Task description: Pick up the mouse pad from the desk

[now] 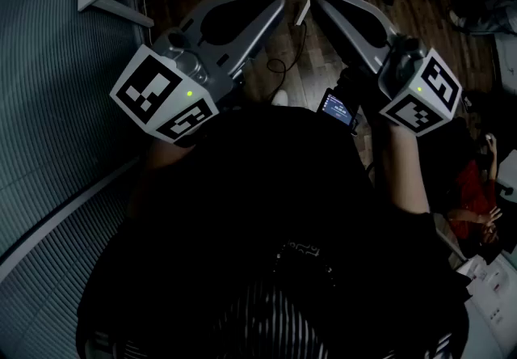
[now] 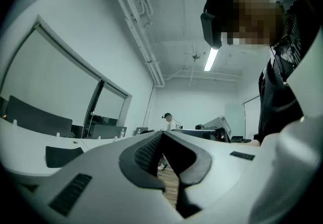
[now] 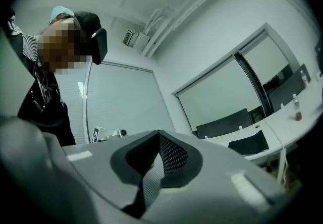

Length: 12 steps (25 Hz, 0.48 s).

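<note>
Standing in the middle of the room, the person holds both tools out level in front of the chest, with the tips of the left claw (image 1: 277, 2) and the right claw (image 1: 321, 2) near each other above the wooden floor (image 1: 311, 74). The left claw is closed: in its own view the two grey jaws run together at the tips, nothing sits between them, and only a sliver of floor shows through the slot lower down. The right claw is closed too, its ribbed pads drawn together and empty. A dark flat sheet that looks to be the mouse pad (image 2: 63, 155) lies on the white surface (image 2: 25, 142) close to its near edge, well apart from both claws and touched by neither. The right gripper view shows the same dark sheet off to its right side. Dark chair backs (image 2: 35, 117) stand behind that surface, below the large windows. A second person (image 2: 168, 119) is far off across the room. A small lit screen (image 1: 338, 107) shows just beside the person's right wrist.
</note>
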### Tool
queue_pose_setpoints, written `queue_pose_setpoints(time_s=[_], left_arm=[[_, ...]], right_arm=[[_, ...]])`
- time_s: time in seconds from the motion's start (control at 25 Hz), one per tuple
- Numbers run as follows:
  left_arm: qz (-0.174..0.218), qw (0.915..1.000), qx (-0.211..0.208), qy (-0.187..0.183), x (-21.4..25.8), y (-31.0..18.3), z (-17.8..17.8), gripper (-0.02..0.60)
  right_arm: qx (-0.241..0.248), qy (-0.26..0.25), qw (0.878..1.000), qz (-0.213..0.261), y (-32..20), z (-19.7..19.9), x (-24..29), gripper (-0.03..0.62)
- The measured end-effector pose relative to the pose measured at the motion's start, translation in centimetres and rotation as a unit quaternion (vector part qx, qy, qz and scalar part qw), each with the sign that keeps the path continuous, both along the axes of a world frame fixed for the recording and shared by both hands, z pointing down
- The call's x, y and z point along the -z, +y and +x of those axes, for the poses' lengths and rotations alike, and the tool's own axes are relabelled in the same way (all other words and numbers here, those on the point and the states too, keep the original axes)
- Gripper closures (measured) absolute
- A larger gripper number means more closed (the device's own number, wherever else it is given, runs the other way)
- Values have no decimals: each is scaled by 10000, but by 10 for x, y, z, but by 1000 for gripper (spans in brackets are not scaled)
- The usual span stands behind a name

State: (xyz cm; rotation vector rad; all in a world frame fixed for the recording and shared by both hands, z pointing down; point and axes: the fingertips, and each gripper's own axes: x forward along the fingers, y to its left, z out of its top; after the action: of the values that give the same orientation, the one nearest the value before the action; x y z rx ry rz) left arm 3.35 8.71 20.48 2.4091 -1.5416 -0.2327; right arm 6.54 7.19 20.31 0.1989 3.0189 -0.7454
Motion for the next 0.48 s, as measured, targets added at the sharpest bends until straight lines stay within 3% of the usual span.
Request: queue_pose_setpoints(time_s=[0.48], left_arm=[[-128, 9998, 64, 111, -12, -2, -1, 572]], right_arm=[[8, 16, 10000, 62, -2, 2, -3, 591]])
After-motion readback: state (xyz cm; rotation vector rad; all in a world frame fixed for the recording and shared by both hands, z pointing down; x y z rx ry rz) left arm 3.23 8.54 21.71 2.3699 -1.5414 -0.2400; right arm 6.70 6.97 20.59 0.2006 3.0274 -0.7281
